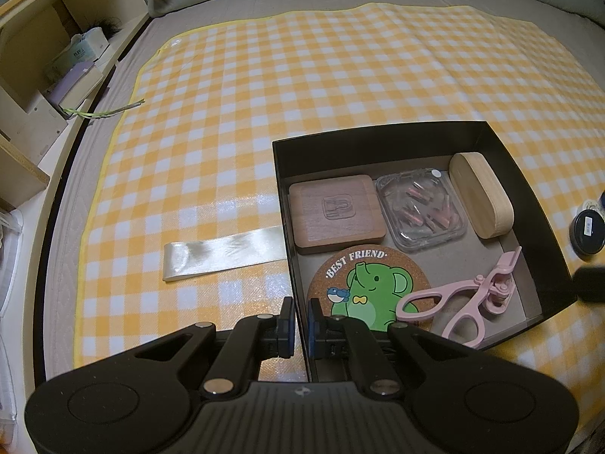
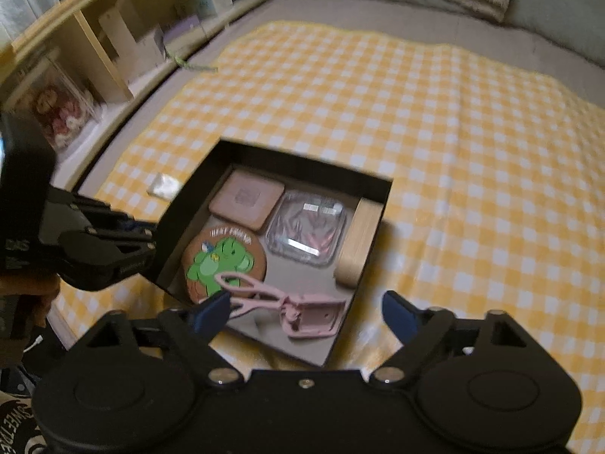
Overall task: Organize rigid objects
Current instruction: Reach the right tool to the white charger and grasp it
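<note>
You clamped the left gripper (image 1: 300,325) on the black box (image 1: 281,196) wall to steady it; your right gripper (image 2: 306,312) hung open above the pink eyelash curler (image 2: 287,302).

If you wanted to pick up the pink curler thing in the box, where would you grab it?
Probably by its loop handles, coming straight down from above. The pink curler lies flat in the box, its handles resting on the elephant coaster, slightly raised. The open right gripper hovers near it; the left gripper pinches the box wall.
</note>
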{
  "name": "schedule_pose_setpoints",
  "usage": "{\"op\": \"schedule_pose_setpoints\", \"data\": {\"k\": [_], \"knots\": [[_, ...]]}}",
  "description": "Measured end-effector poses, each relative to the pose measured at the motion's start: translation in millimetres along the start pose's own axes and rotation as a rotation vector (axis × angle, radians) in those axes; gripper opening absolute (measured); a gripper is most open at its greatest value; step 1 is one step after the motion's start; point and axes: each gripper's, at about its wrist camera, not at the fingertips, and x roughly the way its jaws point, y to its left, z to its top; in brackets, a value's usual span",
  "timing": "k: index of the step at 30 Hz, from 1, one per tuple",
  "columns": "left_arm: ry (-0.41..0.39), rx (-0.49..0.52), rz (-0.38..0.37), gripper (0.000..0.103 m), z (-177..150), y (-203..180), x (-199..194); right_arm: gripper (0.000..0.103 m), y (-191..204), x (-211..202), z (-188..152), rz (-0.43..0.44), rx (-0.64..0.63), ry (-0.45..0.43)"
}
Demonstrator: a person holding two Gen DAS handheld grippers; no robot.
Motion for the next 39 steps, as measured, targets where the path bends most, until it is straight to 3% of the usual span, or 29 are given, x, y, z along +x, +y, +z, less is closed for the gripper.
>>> {"op": "schedule_pose_setpoints", "data": {"k": [6,12,18,24,30,33,39], "knots": [[0.000,0.001,0.000,0.007,0.0,-0.2,0.0,0.103,-31.4,-24.1,-3.0,0.012,0.032,-0.107],[-0.001,0.000,-0.001,0.007,0.0,-0.2,0.0,0.103,-72.0,-39.5,-11.7,-0.070,0.059,-0.207],[-0.001,0.001,0.000,0.007,0.0,-0.2,-0.2,0.103,-124.3,-41.7,-22.2,-0.158,0.152,-0.217],[-0.001,0.000,-0.001,0.007,0.0,-0.4,-0.3,0.103,-163.2,-31.2,-33.7,-0.249,0.196,-0.148],[0.000,0.001,0.000,0.007,0.1,-0.5,-0.1,0.103,-185.5,-10.1,-46.1,-0.214,0.145,0.006],[0.000,0.000,0.000,0.007,0.1,-0.6,-0.1,0.103,-189.2,2.0,-52.5,-0.240,0.108,0.075],[0.001,0.001,-0.001,0.007,-0.2,-0.6,0.6,0.082,-198.6,22.7,-63.3,-0.223,0.077,0.172]]}}
